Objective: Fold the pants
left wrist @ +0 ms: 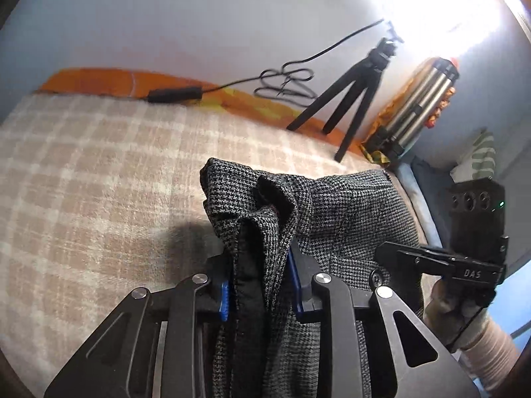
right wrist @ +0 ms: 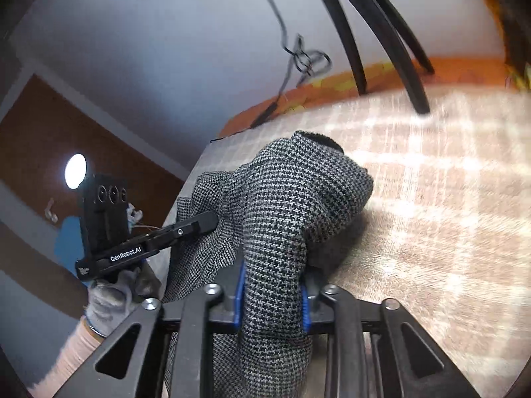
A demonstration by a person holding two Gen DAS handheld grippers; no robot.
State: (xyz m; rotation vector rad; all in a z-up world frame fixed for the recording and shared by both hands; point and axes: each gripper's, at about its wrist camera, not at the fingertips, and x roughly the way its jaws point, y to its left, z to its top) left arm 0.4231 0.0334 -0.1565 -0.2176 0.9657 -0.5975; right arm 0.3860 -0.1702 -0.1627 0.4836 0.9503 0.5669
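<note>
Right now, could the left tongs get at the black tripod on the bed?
Probably not: the left tongs are shut on the pants, and the black tripod stands apart, farther back across the plaid blanket.

Left gripper (left wrist: 262,285): jaws clamped on bunched grey houndstooth pants (left wrist: 332,212) above the checked bed cover (left wrist: 99,172). Right gripper (left wrist: 381,253) touches same fabric. Black tripod (left wrist: 348,99) behind, near wall.

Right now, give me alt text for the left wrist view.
The left tool is clamped on a bunched fold of grey houndstooth pants over a beige checked blanket. The right tool grips the fabric at right; a black tripod stands behind.
</note>
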